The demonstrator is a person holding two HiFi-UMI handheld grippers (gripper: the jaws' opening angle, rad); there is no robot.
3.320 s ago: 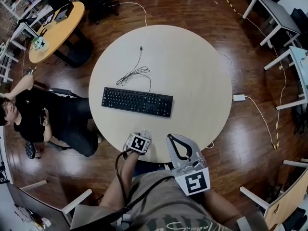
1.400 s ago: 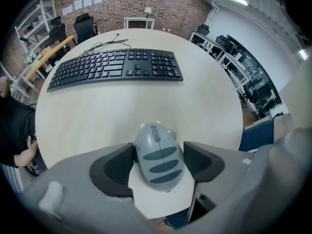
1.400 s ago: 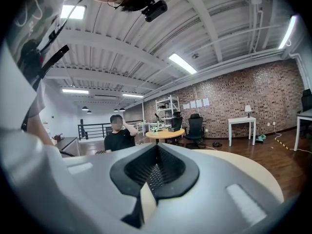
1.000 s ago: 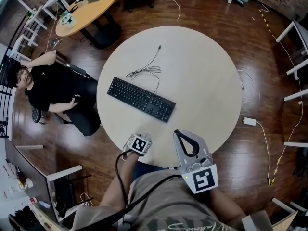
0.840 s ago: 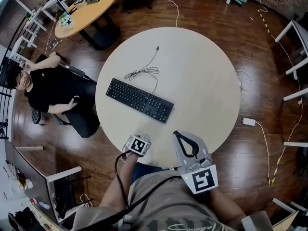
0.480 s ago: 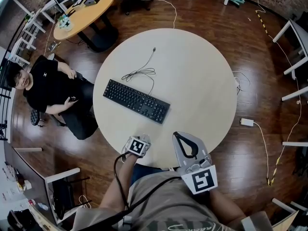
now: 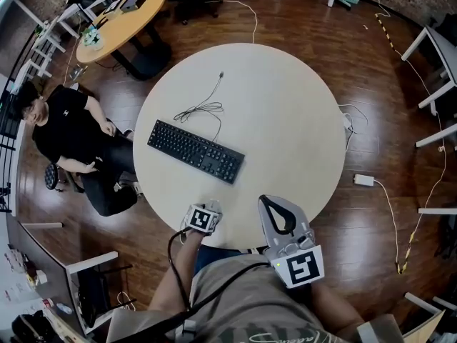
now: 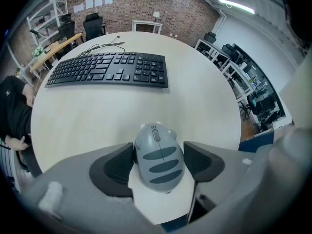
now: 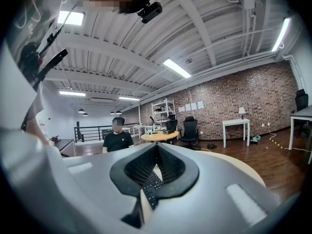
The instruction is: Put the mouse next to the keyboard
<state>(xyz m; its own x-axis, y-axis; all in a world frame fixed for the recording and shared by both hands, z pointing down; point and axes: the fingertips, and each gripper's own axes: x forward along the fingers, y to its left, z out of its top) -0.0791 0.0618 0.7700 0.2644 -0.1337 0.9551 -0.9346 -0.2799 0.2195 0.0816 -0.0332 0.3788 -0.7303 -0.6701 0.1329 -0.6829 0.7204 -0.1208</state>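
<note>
A black keyboard (image 7: 195,151) lies left of centre on the round pale table (image 7: 285,106), and its cable (image 7: 203,106) trails toward the far side. At the near edge of the table my left gripper (image 7: 205,213) is shut on a grey striped mouse (image 8: 158,157). In the left gripper view the keyboard (image 8: 109,68) lies well ahead of the mouse, with bare tabletop between them. The mouse itself is hidden under the marker cube in the head view. Beside it to the right, my right gripper (image 7: 268,203) is shut with nothing in it, its tips (image 9: 156,150) touching.
A person in black (image 7: 68,131) sits on a chair left of the table. An oval wooden table (image 7: 118,20) stands at the far left. A white adapter (image 7: 363,180) and cables lie on the wood floor to the right. White desks stand at the right edge.
The head view has shifted, so the keyboard and table sit a little further left in the picture. The seated person has moved their arms. Both grippers hold the same positions.
</note>
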